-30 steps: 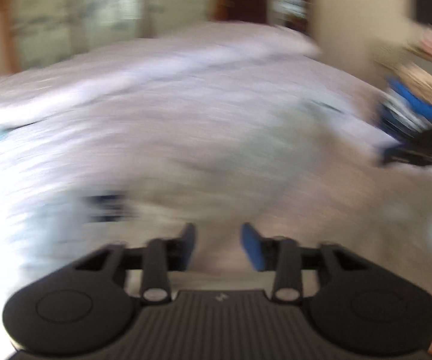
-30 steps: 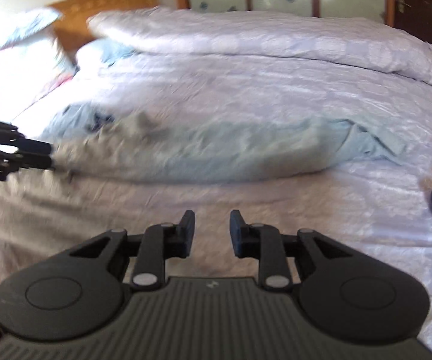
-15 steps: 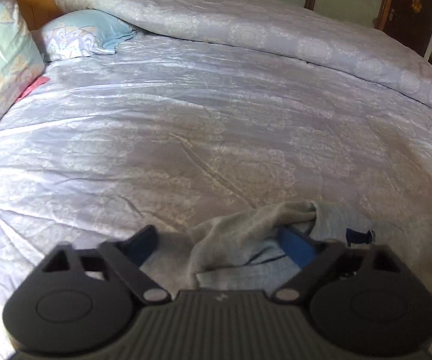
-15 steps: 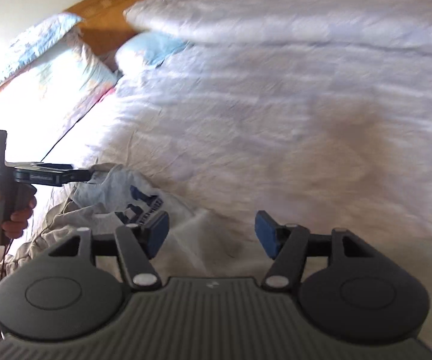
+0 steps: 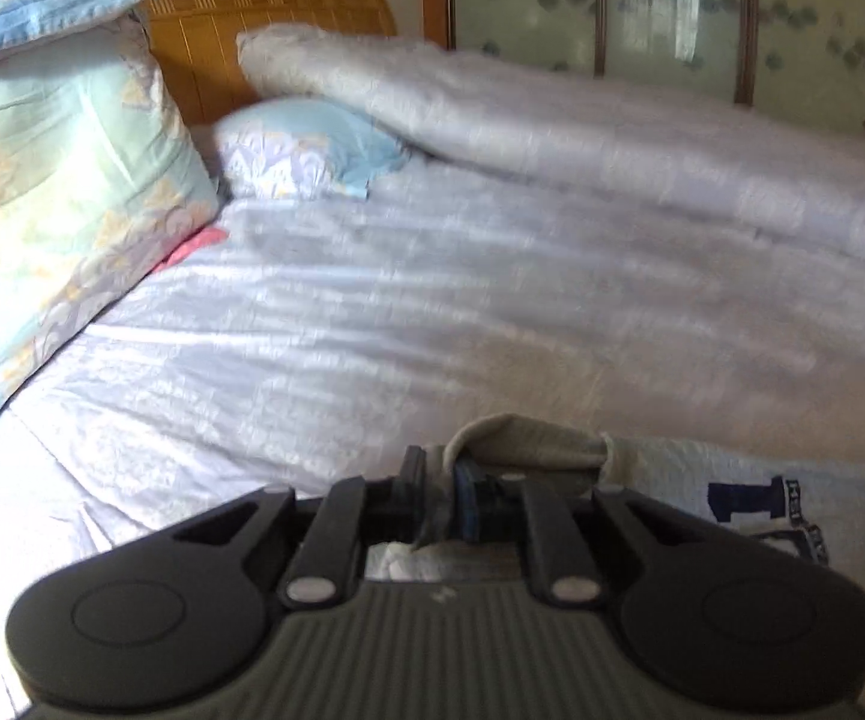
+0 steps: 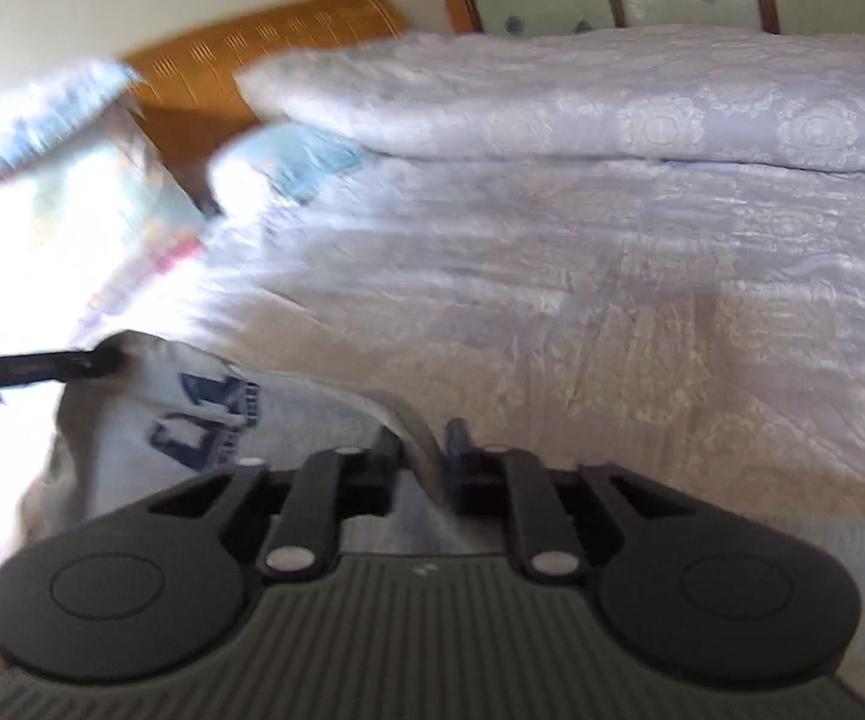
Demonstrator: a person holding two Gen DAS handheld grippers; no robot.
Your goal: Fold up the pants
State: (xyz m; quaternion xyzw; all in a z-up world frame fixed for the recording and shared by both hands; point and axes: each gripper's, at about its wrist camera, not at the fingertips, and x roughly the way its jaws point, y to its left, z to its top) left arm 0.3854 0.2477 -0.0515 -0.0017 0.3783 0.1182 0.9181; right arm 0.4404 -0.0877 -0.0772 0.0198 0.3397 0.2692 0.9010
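Grey pants (image 5: 528, 450) on bed | left gripper (image 5: 441, 495) closing on waistband | right gripper (image 6: 420, 462) closing, apparently pinching hem

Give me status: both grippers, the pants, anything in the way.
Left gripper closing on pants edge. Right gripper closing, fold of pants between jaws. Pants bunched at bed's near edge. Nothing blocking.

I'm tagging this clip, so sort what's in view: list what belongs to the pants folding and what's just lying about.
Belongs to the job:
- grey pants
- left tongs, closing on the pants' edge
- right tongs, closing over a fold of the pants

Just lying about:
- patterned pillows
- rolled quilt
- bed cover
- wooden headboard
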